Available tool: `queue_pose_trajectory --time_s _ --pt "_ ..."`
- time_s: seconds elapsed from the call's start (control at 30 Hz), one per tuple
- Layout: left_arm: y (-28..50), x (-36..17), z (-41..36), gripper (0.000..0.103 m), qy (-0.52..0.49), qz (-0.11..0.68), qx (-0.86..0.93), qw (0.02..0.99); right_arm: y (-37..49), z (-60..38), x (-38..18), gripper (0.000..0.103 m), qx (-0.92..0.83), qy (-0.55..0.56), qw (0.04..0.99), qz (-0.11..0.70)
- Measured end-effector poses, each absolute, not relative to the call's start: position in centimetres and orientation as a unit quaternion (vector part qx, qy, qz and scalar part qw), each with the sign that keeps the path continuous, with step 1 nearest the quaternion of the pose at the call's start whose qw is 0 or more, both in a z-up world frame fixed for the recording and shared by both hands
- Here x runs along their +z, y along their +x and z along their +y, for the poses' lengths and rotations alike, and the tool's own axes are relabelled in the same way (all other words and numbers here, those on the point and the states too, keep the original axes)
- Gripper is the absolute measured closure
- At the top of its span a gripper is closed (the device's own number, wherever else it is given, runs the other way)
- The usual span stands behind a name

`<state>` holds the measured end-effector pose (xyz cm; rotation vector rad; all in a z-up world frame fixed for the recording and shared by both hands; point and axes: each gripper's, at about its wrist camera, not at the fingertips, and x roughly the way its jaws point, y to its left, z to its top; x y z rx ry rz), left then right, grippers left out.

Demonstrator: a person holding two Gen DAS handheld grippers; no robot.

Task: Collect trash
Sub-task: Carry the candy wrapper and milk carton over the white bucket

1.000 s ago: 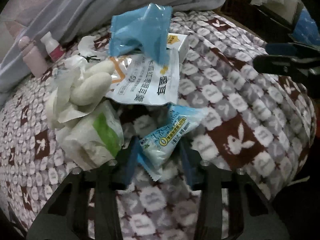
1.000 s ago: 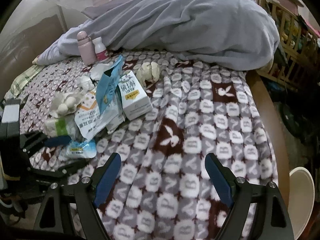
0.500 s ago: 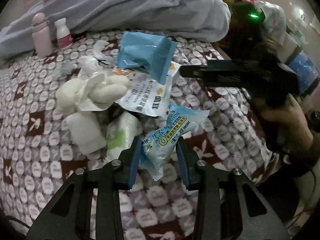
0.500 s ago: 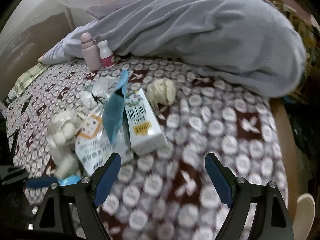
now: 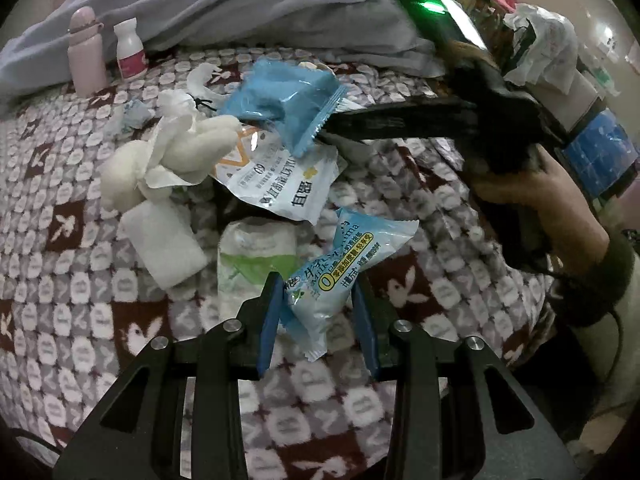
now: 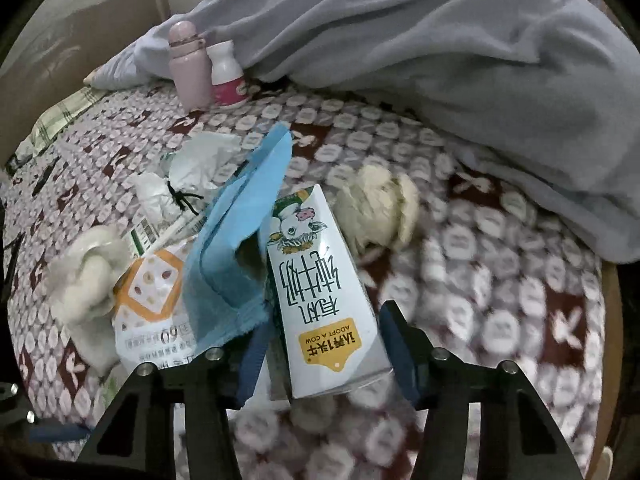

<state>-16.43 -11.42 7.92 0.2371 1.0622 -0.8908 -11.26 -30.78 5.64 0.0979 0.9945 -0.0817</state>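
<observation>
- Here, the left tool is clenched on a light-blue milk-candy wrapper; both blue pads press its sides, and the wrapper's far end sticks up clear of the bed blanket.
- The wrapper's print reads "Milk" in script beside Chinese characters, with a yellow band bearing a large "0".
- The right tool is closing its jaws around a white milk carton; the carton lies between the two blue pads, the left pad close against it, the right pad just beside its near corner, and I cannot tell whether that pad touches.
- The carton shows a cartoon cow, large Chinese characters and a yellow label reading "ADOPT A COW", upside down in the right wrist view.
- Just left of the carton an open blue plastic bag stands over a flat white pouch with an orange panel and the figure "60".
- Left of those lie crumpled white tissues.
- At the far side a pink bottle and a small white bottle with a pink label stand upright by the grey duvet.
</observation>
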Motion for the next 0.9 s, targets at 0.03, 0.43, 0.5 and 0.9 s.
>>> queue_pose_trajectory --time_s 0.03,0.43,0.5,0.9 --pt "-16.6 8.0 -11.4 0.070 0.107 0.489 -0.412 0.762 -12.5 -31.4 6.0 0.052 -0.043 0.054 0.878 0.473" --pt "-19.9 6.9 -13.5 0.070 0.132 0.505 -0.426 0.739 -26.9 -33.8 8.3 0.053 -0.074 0.091 0.870 0.480" --pt "-20.4 6.1 -14.3 0.070 0.142 0.506 -0.425 0.737 -27.3 -33.5 8.6 0.053 -0.075 0.087 0.869 0.481" --pt "-19.0 3.6 -16.2 0.054 0.103 0.522 -0.421 0.734 -22.7 -34.8 7.2 0.051 -0.098 0.116 0.868 0.473"
